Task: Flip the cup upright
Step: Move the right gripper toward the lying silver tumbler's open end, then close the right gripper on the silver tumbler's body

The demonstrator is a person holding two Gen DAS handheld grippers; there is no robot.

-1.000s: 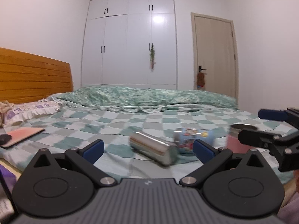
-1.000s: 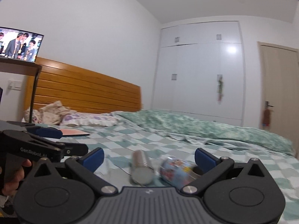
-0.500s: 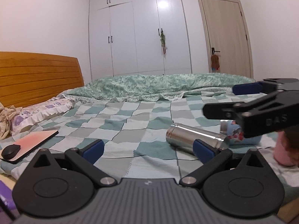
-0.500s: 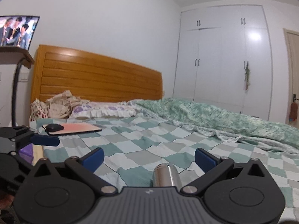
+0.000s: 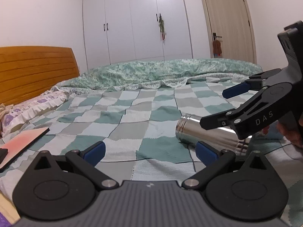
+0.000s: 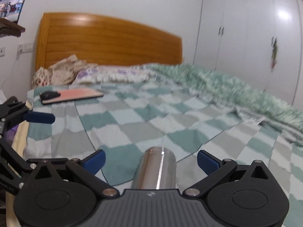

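A shiny steel cup [image 5: 206, 134] lies on its side on the green checked bedspread [image 5: 132, 113]. In the right wrist view the steel cup [image 6: 157, 168] lies lengthwise between my right gripper's [image 6: 151, 160] open blue fingertips, not touching them. In the left wrist view my right gripper [image 5: 223, 104] hangs open over the cup, partly hiding it. My left gripper [image 5: 149, 151] is open and empty, low over the bedspread, to the left of the cup; it shows at the left edge of the right wrist view [image 6: 39, 117].
A pink tablet with a black mouse [image 6: 72, 94] lies near the pillows [image 6: 62, 73] and the wooden headboard [image 6: 109, 41]. A rumpled green duvet [image 5: 161, 73] lies along the far side. White wardrobes [image 5: 136, 22] and a door [image 5: 227, 22] stand behind.
My right gripper has swung left and moved in over the steel cup, so the cup now lies between its fingers. The left view has shifted left; the printed cup and pink cup are out of sight.
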